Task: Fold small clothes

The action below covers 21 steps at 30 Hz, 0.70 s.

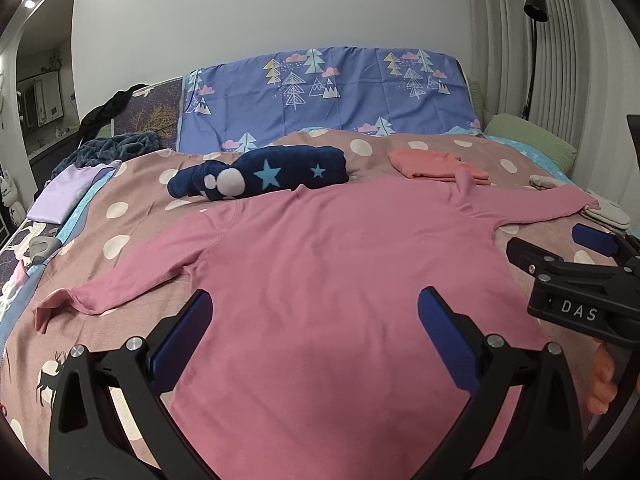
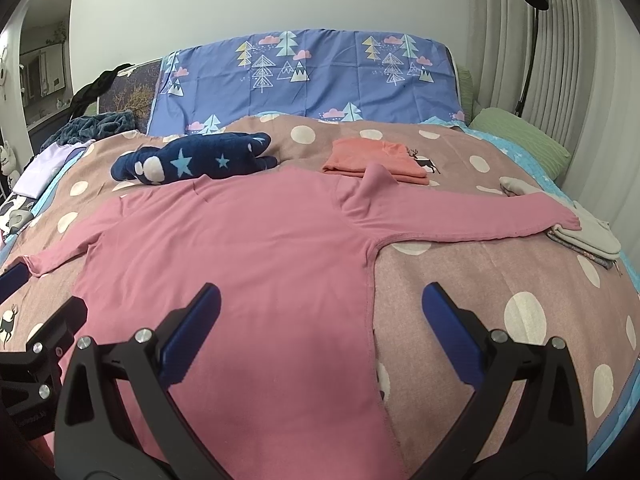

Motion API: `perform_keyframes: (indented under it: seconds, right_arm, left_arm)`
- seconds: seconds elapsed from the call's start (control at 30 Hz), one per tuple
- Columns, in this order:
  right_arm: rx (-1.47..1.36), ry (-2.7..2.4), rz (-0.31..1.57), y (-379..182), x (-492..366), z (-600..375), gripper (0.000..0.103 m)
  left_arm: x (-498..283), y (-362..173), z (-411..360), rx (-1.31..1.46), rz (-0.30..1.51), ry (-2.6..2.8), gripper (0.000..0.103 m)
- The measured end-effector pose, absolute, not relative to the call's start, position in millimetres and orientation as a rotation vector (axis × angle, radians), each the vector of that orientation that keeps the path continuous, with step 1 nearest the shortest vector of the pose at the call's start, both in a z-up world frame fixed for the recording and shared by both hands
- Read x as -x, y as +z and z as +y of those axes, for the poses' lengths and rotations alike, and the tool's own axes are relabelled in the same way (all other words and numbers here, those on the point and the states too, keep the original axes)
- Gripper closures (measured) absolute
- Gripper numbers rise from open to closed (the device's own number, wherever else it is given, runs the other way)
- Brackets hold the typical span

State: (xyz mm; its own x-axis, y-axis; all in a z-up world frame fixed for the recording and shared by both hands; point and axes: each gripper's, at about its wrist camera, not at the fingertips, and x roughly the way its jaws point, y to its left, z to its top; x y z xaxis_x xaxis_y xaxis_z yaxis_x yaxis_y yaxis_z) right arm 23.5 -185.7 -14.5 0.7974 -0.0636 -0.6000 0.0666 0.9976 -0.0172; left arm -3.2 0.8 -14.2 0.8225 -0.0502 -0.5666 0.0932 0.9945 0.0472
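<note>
Where right hand-held gripper (image 1: 576, 264) shows: "DAS"; pink shirt (image 1: 340, 280) flat.

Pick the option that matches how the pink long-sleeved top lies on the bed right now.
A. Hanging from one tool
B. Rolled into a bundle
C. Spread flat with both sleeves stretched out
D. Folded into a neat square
C: the pink top lies flat on the dotted bedspread, a sleeve reaching out to each side, and neither open tool grips it.

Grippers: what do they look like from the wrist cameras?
Both are matte black plastic with curved forked arms, silver bolt heads at the joints, and blue pads on the fingers. The right gripper carries white "DAS" lettering on its side. The left gripper matches it. No cables or sleeves show.
</note>
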Motion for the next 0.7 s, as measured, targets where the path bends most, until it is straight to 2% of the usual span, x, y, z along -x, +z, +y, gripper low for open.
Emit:
perform_keyframes:
  seconds: [0.7]
  right_arm:
    - [0.016,-0.056,0.650,-16.6,-25.4,-175.5,0.002]
  left_arm:
    - [-4.5,-20.9,10.0,-0.035,0.642,-0.089,0.001]
